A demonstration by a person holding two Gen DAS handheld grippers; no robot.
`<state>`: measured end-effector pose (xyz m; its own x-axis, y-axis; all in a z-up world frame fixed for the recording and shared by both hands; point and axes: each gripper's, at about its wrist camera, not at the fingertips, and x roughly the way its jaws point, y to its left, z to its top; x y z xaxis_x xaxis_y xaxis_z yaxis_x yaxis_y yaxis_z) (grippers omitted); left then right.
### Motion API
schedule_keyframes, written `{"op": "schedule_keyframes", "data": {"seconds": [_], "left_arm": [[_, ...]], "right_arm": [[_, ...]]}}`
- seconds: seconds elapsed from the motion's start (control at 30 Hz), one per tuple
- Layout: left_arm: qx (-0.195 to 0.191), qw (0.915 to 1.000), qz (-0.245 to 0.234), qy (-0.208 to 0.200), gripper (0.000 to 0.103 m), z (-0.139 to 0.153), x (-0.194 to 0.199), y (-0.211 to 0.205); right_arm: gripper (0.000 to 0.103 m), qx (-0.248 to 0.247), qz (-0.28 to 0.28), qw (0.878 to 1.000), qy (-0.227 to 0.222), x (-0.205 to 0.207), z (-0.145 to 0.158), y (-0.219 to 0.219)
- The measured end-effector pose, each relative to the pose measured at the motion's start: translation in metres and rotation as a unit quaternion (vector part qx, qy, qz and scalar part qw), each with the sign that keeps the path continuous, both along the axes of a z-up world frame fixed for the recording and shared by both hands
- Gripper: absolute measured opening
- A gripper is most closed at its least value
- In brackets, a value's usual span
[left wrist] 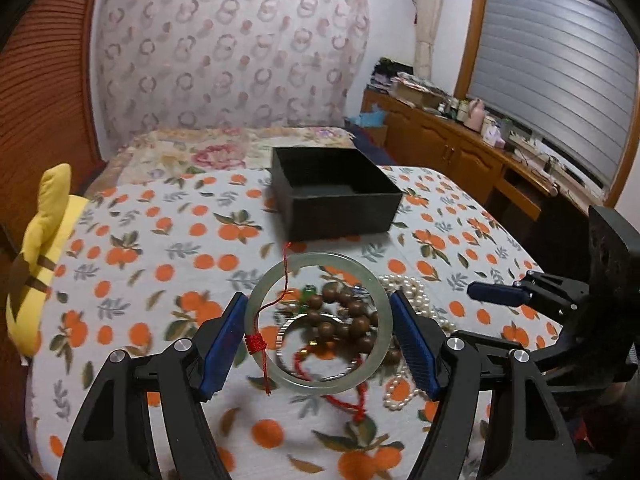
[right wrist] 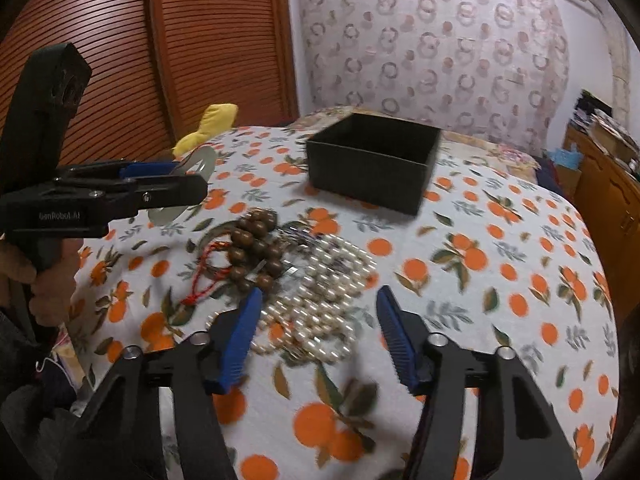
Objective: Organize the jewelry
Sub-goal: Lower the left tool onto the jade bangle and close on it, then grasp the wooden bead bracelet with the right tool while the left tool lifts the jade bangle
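- The left gripper (left wrist: 318, 334) holds a pale green jade bangle (left wrist: 318, 322) across its width between its jaws, lifted above the bed (left wrist: 132, 256).
- The right gripper (right wrist: 320, 332) hangs part-open, holding nothing, over the pearl strands (right wrist: 320, 292).
- A black box (right wrist: 374, 160) stands open beyond the wooden beads (right wrist: 256, 246).

Bed (left wrist: 160, 248) covered with a white sheet printed with oranges and leaves. Yellow plush toy (left wrist: 44, 248) at its left edge. Louvred wooden doors (right wrist: 120, 60) beyond. Patterned curtain (left wrist: 232, 52) behind the bed. Wooden cabinet (left wrist: 452, 140) along the right wall, cluttered on top, below a window with closed blinds (left wrist: 552, 68).
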<state>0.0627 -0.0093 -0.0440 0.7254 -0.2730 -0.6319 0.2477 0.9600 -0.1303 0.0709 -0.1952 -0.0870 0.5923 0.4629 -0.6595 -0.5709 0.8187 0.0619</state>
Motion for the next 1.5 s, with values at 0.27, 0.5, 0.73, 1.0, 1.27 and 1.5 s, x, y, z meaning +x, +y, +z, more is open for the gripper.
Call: {"op": "schedule_keyframes", "data": {"seconds": [0.27, 0.5, 0.73, 1.0, 1.27, 1.5], "left_arm": [[-0.009, 0.9997, 0.023, -0.005, 0.069, -0.001, -0.005, 0.024], [-0.013, 0.9993, 0.035, -0.004, 0.069, -0.006, -0.009, 0.035], [-0.015, 0.9992, 0.038, -0.002, 0.069, -0.009, -0.01, 0.038], [-0.015, 0.9992, 0.038, -0.001, 0.069, -0.01, -0.011, 0.04], [-0.013, 0.999, 0.042, -0.006, 0.069, -0.01, -0.009, 0.042], [-0.013, 0.9987, 0.046, -0.017, 0.069, 0.003, -0.003, 0.042]], "right_arm": [[0.038, -0.008, 0.038, 0.999, 0.021, 0.019, -0.007, 0.033], [0.037, 0.013, 0.061, 0.997, 0.045, 0.026, -0.008, 0.053], [0.037, 0.003, 0.067, 0.997, 0.041, 0.029, -0.005, 0.072], [0.027, -0.022, 0.058, 0.997, 0.039, 0.044, -0.011, 0.083], [0.015, 0.007, 0.064, 0.998, 0.014, 0.04, 0.007, 0.065], [0.015, 0.026, 0.055, 0.998, -0.032, 0.036, 0.051, 0.046]]}}
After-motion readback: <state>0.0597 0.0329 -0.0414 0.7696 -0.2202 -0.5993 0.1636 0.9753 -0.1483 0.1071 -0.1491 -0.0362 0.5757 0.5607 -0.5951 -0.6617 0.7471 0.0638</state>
